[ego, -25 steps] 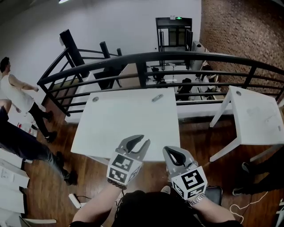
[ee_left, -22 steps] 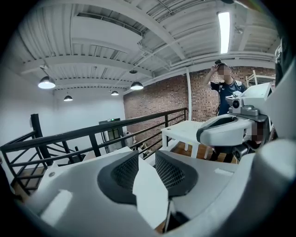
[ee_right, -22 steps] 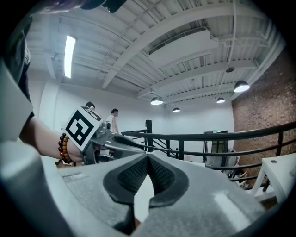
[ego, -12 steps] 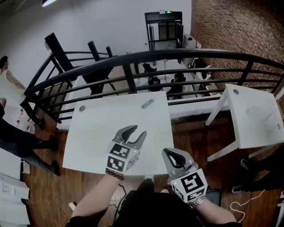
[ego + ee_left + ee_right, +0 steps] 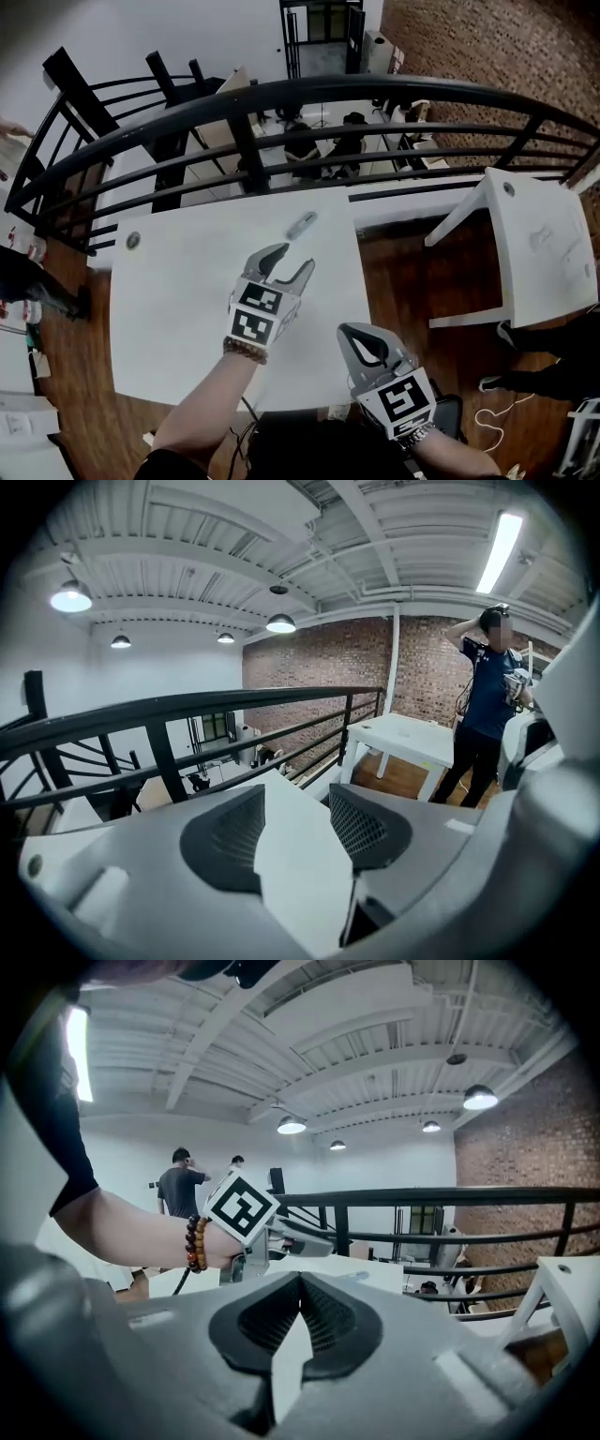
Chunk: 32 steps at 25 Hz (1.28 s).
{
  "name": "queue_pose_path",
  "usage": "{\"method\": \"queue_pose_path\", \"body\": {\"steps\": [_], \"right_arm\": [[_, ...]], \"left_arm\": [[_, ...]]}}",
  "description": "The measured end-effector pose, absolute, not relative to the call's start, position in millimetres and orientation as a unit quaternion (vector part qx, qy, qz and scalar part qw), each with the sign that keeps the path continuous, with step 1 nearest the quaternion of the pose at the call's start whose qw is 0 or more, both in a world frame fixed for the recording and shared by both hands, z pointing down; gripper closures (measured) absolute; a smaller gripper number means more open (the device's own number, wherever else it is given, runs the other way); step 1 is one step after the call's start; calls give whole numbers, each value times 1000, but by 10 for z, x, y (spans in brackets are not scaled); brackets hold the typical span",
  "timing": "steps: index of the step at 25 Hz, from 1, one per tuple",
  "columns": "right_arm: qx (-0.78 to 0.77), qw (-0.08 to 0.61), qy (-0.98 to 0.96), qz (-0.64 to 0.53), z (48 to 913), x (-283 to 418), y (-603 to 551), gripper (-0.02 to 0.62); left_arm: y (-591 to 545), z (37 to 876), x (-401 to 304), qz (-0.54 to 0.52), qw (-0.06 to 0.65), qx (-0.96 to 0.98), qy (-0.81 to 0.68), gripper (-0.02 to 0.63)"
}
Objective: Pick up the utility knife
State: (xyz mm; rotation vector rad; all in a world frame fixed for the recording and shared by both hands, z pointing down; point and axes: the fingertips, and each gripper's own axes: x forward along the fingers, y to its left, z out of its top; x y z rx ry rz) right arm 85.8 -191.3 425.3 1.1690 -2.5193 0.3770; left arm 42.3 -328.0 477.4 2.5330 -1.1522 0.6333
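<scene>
The utility knife [image 5: 301,223] is a small grey bar lying near the far edge of the white table [image 5: 178,309]. My left gripper [image 5: 294,259] hovers over the table just short of the knife, pointing at it. Its jaws are opening and nothing is between them; in the left gripper view [image 5: 298,794] only bare tabletop shows in the gap. My right gripper [image 5: 351,329] is shut and empty at the table's near right edge. In the right gripper view [image 5: 300,1277] its tips meet, with the left gripper [image 5: 281,1234] ahead and the knife [image 5: 355,1276] beyond it.
A black railing [image 5: 309,94] curves behind the table, with a lower floor past it. A second white table [image 5: 548,248] stands to the right over wooden floor. A round grommet [image 5: 132,241] sits at the table's far left. A person [image 5: 483,700] stands beyond that second table.
Both grippers have moved forward from in front of the table to over it, toward the knife. The left jaws have spread wider. The right jaws have stayed shut.
</scene>
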Motion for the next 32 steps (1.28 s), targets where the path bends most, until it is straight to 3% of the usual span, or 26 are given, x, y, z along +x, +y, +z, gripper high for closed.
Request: {"method": "queue_pose_path", "body": {"steps": [11, 27, 32], "right_arm": [[437, 187, -858, 194, 4883, 744, -2878, 603], [460, 207, -830, 237, 5245, 896, -3171, 603], [460, 206, -830, 237, 5261, 977, -3207, 603]], "left_arm": [[-4564, 5869, 415, 265, 162, 870, -382, 360], [-4956, 6647, 483, 334, 176, 853, -360, 359], [-4981, 6723, 529, 352, 161, 848, -362, 417]]}}
